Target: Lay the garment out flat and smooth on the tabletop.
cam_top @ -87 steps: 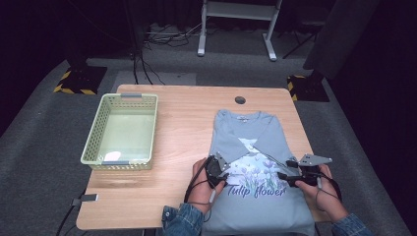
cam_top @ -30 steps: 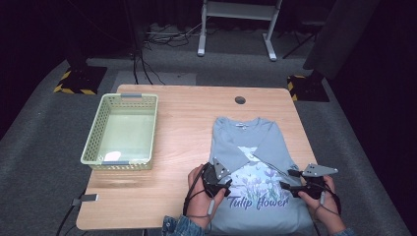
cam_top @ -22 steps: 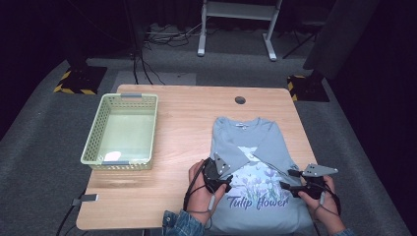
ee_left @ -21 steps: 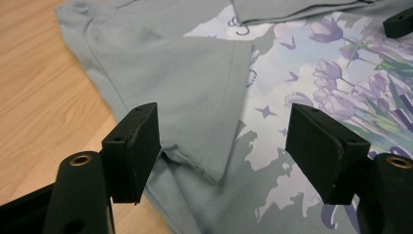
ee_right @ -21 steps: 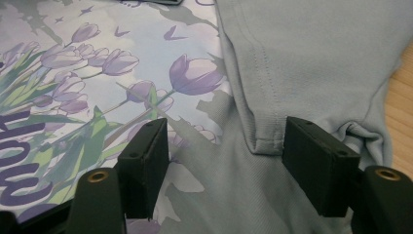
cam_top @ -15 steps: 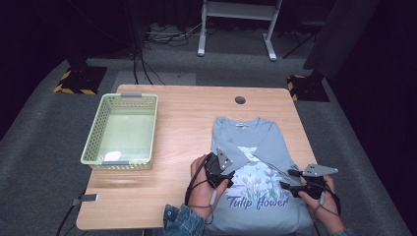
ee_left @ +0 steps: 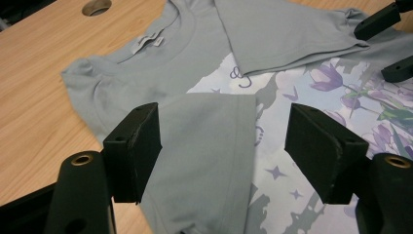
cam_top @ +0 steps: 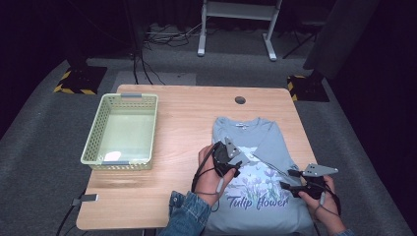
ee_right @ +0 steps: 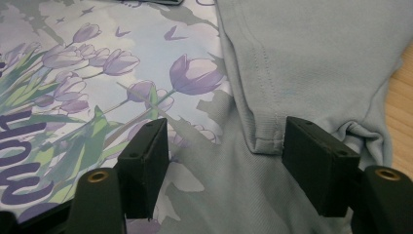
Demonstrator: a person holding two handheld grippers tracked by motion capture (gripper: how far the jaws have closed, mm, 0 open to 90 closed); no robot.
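A grey-blue T-shirt (cam_top: 255,130) with a purple tulip print lies flat on the right half of the wooden table (cam_top: 182,123), both sleeves folded inward. My left gripper (cam_top: 238,164) hovers over the shirt's left side, open. In the left gripper view its jaws (ee_left: 221,146) stand wide on either side of the folded left sleeve (ee_left: 209,141) without touching it. My right gripper (cam_top: 284,186) sits low over the shirt's right part, also open. In the right gripper view the gripper (ee_right: 226,165) frames the hem of the folded right sleeve (ee_right: 265,136), pads clear of the cloth.
A pale green mesh basket (cam_top: 98,132) stands on the table's left half. A round cable hole (cam_top: 240,100) is in the tabletop beyond the collar. The right gripper's jaws (ee_left: 384,19) show far off in the left gripper view. Dark floor surrounds the table.
My left gripper has lifted and moved away from the person, farther over the shirt's left side. The right gripper has stayed put. The shirt lies as before.
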